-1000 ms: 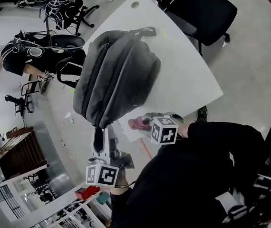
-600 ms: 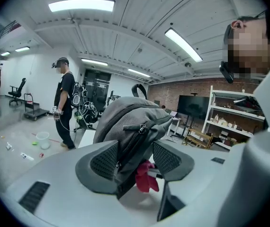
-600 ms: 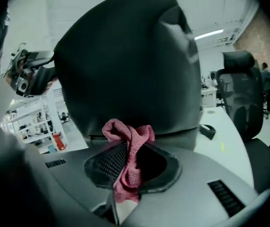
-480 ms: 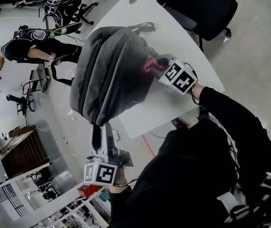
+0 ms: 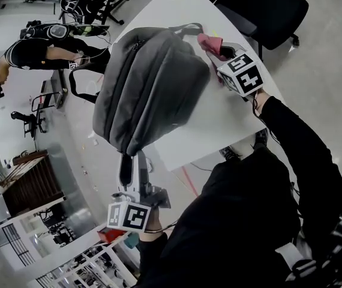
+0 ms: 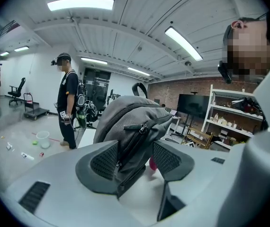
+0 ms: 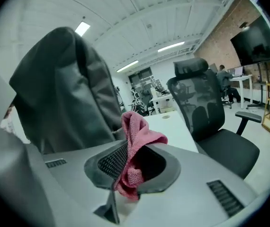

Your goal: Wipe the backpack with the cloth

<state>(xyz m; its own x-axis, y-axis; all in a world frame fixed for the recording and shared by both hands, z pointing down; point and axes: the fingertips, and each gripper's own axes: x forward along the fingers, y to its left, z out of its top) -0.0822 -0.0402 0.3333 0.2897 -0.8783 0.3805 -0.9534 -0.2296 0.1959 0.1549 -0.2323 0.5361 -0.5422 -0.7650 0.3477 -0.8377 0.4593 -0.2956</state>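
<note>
A grey backpack [image 5: 150, 89] lies on the white table [image 5: 219, 125], its carry handle at the far end. My right gripper [image 5: 220, 50] is at that far end, beside the handle, shut on a pink cloth [image 5: 209, 42]. In the right gripper view the cloth [image 7: 137, 131] is bunched between the pads of the right gripper [image 7: 132, 162], and the backpack [image 7: 64, 89] rises just to the left. My left gripper [image 5: 130, 164] is at the bag's near end. In the left gripper view my left gripper [image 6: 135, 160] is shut on the zippered edge of the backpack [image 6: 130, 117].
A black office chair [image 5: 261, 5] stands past the table's far right edge, and shows as the chair [image 7: 206, 112] in the right gripper view. A person [image 5: 39, 53] in dark gear stands on the floor at the left. Shelving [image 5: 99, 263] sits at the lower left.
My right gripper carried the pink cloth from the table's near edge, along the backpack's right side, to the far end by the handle. The left gripper kept its hold and stayed put.
</note>
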